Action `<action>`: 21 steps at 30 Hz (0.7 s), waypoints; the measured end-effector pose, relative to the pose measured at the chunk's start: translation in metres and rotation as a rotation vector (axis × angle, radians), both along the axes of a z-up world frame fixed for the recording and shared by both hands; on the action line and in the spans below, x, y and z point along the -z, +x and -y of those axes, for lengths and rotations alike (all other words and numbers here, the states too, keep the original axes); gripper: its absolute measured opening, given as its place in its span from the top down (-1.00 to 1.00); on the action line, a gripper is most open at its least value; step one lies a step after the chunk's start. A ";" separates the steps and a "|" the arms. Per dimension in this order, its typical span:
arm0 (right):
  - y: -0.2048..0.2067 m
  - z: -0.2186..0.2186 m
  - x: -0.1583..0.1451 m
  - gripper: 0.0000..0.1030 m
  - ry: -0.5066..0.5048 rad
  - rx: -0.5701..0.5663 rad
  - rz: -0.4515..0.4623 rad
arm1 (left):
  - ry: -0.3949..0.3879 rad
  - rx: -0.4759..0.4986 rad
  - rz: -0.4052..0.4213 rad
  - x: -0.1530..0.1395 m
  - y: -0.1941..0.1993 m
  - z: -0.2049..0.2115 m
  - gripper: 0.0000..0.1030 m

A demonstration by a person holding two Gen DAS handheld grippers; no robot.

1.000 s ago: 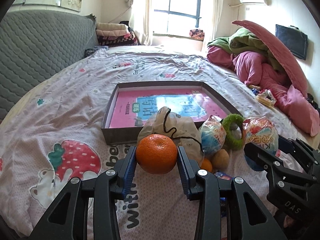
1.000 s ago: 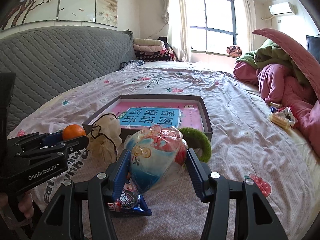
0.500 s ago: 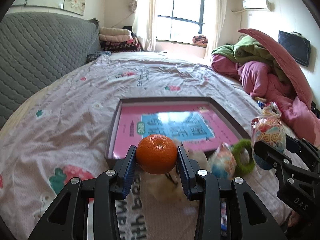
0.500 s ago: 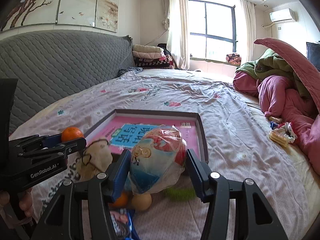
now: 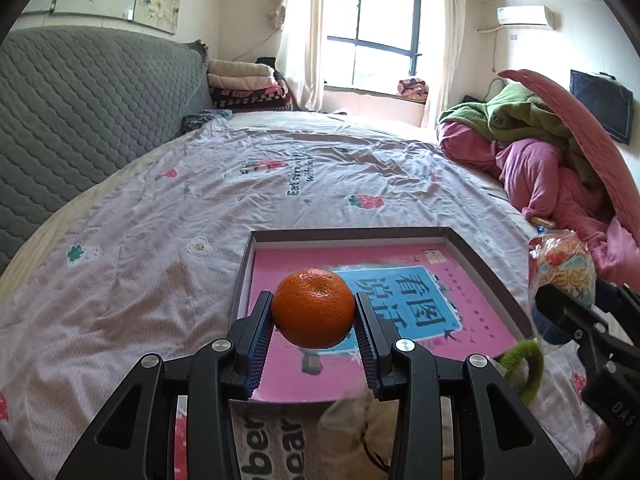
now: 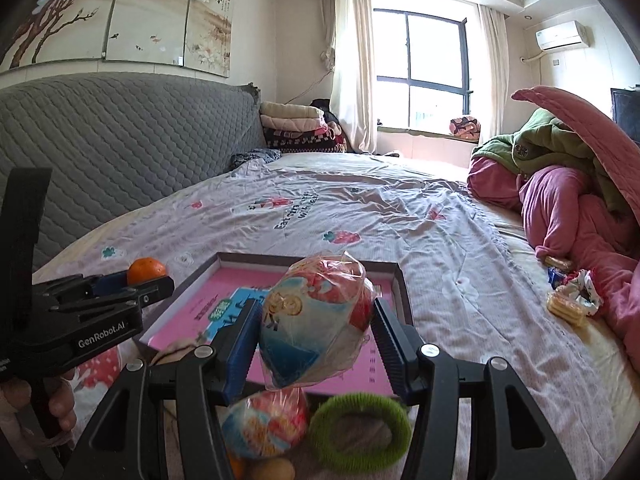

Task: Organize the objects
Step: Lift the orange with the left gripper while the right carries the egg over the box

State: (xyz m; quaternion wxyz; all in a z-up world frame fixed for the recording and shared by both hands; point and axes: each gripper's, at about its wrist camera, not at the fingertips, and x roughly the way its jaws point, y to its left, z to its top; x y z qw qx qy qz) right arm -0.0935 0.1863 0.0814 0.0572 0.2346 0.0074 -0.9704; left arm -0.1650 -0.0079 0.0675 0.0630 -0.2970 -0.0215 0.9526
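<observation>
My left gripper (image 5: 314, 322) is shut on an orange mandarin (image 5: 313, 307), held above the near edge of a shallow grey box (image 5: 496, 264) with a pink and blue sheet inside. The same mandarin (image 6: 146, 271) shows at the left of the right wrist view. My right gripper (image 6: 316, 330) is shut on a snack bag in clear plastic (image 6: 316, 320), held over the box (image 6: 402, 288). That bag (image 5: 562, 268) appears at the right edge of the left wrist view.
Below the grippers on the bed lie a second wrapped bag (image 6: 266, 426), a green ring (image 6: 360, 432), a beige pouch (image 5: 360, 428) and small round fruits (image 6: 272, 470). Snack packets (image 6: 572, 300) lie by a pink and green pile of bedding (image 6: 568, 184). A grey headboard (image 6: 100, 144) runs along the left.
Both grippers have moved forward and up from the pile of objects to over the box, each still gripping its item. The pouch, ring and second bag now lie below and behind them.
</observation>
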 end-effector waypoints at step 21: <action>-0.066 -0.006 0.010 -0.09 0.011 -0.025 0.096 | -0.025 0.006 0.095 0.023 -0.055 0.006 0.21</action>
